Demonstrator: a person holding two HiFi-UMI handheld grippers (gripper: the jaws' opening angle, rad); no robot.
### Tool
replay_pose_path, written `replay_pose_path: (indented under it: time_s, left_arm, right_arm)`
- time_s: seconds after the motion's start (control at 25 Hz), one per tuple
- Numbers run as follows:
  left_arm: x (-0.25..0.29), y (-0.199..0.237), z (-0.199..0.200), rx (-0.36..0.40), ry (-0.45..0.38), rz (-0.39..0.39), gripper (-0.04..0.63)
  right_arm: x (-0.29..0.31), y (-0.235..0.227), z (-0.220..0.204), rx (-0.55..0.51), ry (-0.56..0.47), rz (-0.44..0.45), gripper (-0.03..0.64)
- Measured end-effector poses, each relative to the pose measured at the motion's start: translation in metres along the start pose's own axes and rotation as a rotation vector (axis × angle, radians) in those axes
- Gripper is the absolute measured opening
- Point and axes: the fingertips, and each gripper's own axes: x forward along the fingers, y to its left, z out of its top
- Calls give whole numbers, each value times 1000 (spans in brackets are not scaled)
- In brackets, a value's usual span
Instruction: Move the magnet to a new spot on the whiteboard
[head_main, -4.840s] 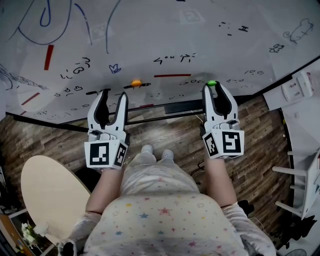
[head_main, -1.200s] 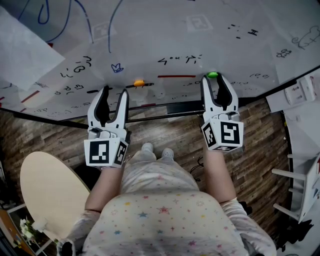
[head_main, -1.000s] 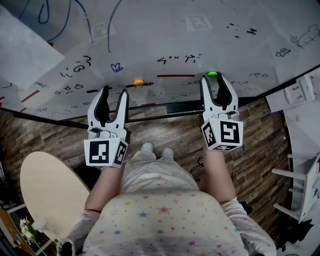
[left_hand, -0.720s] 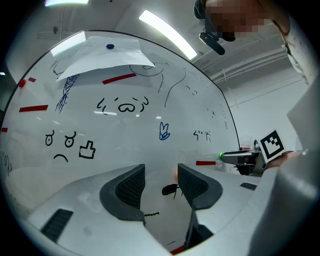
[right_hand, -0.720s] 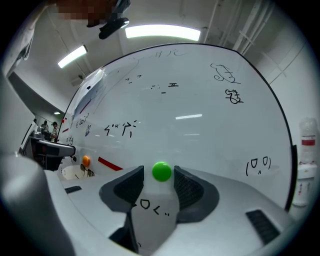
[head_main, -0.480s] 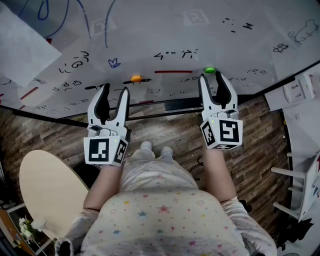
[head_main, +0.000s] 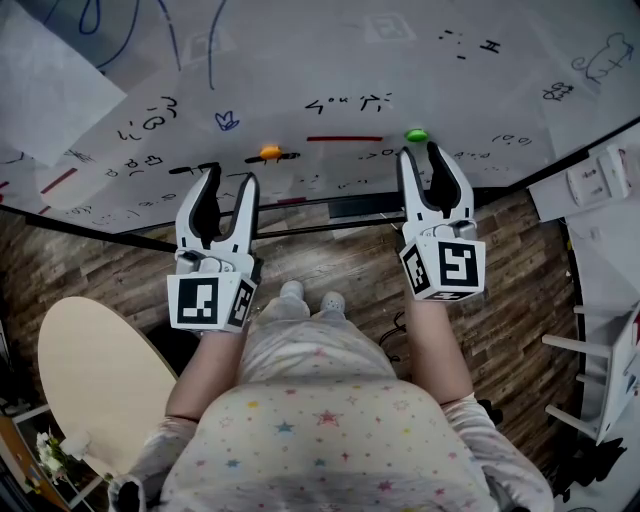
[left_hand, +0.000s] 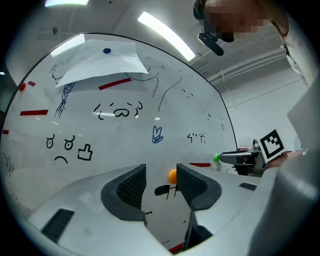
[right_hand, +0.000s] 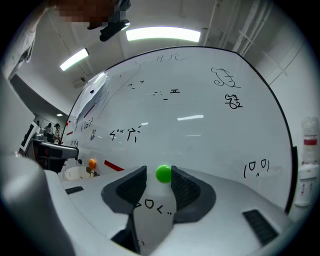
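Where the green magnet (head_main: 416, 134) sticks, a red strip (head_main: 345, 138) lies beside.

Under me a dark wood-plank floor (head_main: 525, 300) is stretching out, a round beige table (head_main: 95, 390) is sitting at my left, and long ceiling lights (right_hand: 162, 34) are glowing overhead.

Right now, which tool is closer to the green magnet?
Right. The right tool points straight at the green magnet, just short of it; the left tool is well off to its left, near the orange magnet.
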Motion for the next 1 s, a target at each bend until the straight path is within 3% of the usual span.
replay_pose_path:
  time_s: [0.76,1.0]
  left_arm:
    - [1,-17,-4,-31,2,-44,67]
    - [2,-20,-7,-43,4,-52,43]
  right_arm:
    - [-13,7,2,9,-6,38,3]
    - [-15,12,0,18,-1,52,2]
